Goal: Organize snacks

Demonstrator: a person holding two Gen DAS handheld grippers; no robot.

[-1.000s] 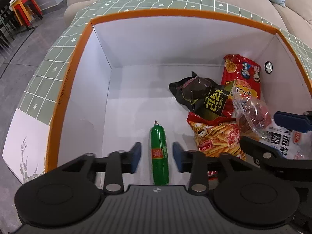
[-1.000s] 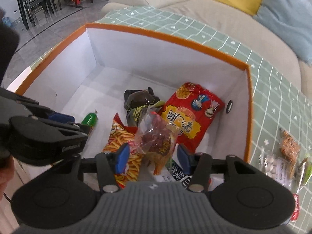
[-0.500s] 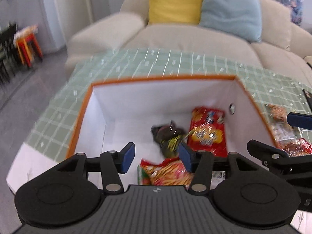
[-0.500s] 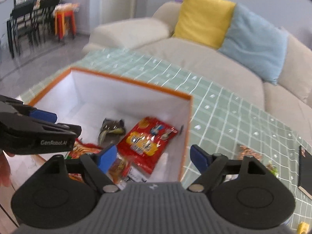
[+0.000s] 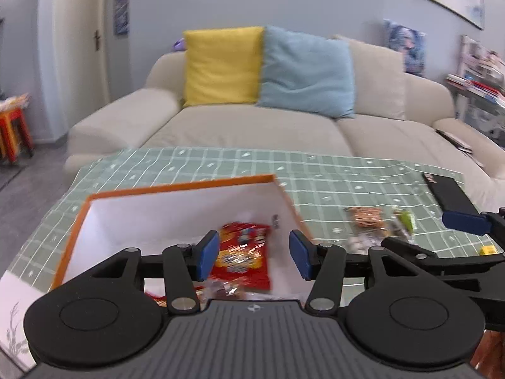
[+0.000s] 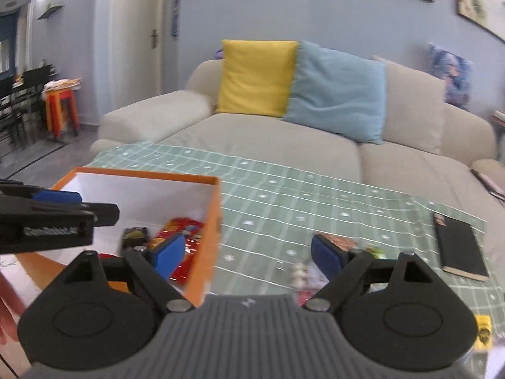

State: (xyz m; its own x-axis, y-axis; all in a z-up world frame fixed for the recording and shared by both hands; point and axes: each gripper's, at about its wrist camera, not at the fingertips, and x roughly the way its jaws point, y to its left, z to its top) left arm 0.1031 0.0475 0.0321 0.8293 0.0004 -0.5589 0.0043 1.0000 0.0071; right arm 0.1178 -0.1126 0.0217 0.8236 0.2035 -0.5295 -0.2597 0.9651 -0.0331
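Observation:
A white box with an orange rim [image 5: 176,189] stands on a green checked tablecloth [image 5: 315,170]. Inside it lie a red snack bag [image 5: 243,255] and other packets, partly hidden by my left gripper [image 5: 254,257], which is open and empty above the box. My right gripper [image 6: 246,255] hovers over the box's right wall [image 6: 214,221], its jaws opening with nothing between them. Loose snacks lie on the cloth to the right: an orange-brown packet [image 5: 366,218], a green one [image 5: 404,221] and white candies [image 6: 298,273]. The right gripper's blue pad [image 5: 462,223] shows in the left wrist view.
A black notebook [image 6: 459,246] lies at the cloth's far right, with a small yellow item [image 6: 483,331] near the front. A beige sofa [image 5: 252,126] with yellow and blue cushions stands behind the table. A person's hand [image 6: 6,312] is at the left edge.
Both grippers rose out of the box and tilted upward, bringing the sofa into view. The green sausage and the clear packet stayed in the box. Both jaws widened, and the right gripper swung right.

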